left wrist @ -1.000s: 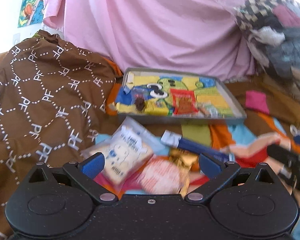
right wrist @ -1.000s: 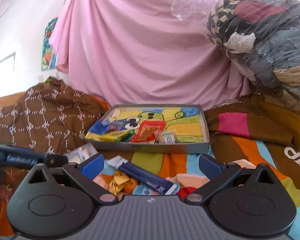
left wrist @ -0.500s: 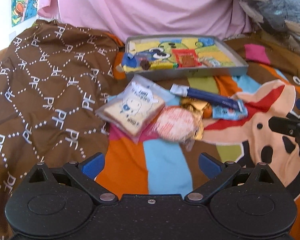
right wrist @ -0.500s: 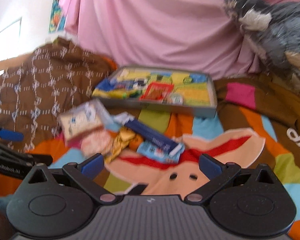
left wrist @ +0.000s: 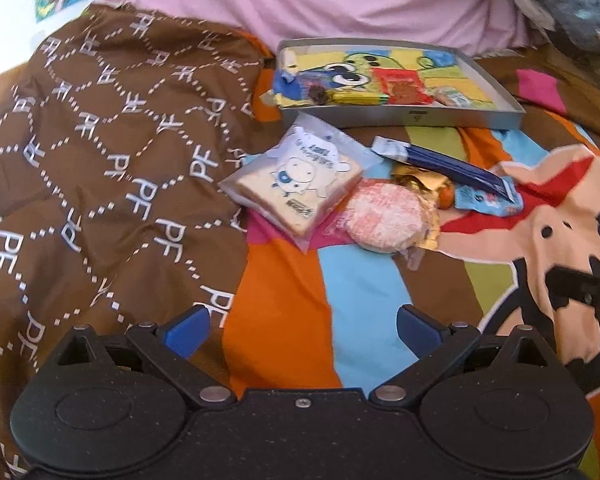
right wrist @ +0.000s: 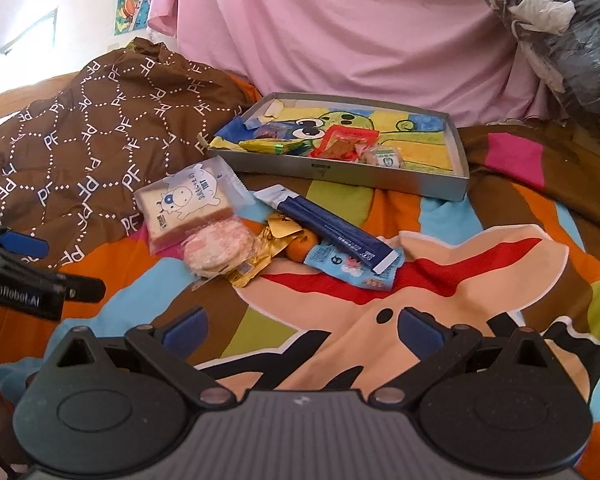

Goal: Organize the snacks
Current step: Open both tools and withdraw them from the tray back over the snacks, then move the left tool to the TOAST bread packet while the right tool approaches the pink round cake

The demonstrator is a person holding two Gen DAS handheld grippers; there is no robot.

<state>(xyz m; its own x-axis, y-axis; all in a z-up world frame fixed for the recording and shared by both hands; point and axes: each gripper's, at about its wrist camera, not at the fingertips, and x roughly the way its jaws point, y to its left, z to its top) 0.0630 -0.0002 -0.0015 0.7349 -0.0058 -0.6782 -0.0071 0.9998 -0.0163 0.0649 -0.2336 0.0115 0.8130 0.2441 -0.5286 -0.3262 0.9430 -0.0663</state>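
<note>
A grey tray (left wrist: 404, 117) (right wrist: 340, 174) with a cartoon lining holds several snack packets at the back of the bed. In front of it lies a loose pile: a bagged toast slice with a cow print (left wrist: 296, 182) (right wrist: 186, 204), a round pink cake (left wrist: 386, 218) (right wrist: 218, 250), a gold wrapper (right wrist: 256, 256), a dark blue stick pack (left wrist: 444, 164) (right wrist: 332, 230) and a light blue packet (right wrist: 352, 266). My left gripper (left wrist: 302, 330) stands open and empty, well short of the pile. Likewise my right gripper (right wrist: 302, 328) is open, holding nothing, near the bed's front.
A brown quilt with white PF letters (left wrist: 100, 152) (right wrist: 100, 120) is heaped at the left. A pink sheet (right wrist: 340, 28) hangs behind the tray. Bundled clothes (right wrist: 572, 40) are stacked at the back right. The striped cartoon bedspread (right wrist: 440, 300) lies under everything.
Both grippers have pulled back and risen, so the snack pile now sits farther away and lower in view. Nothing was taken hold of; the snacks lie where they were.
</note>
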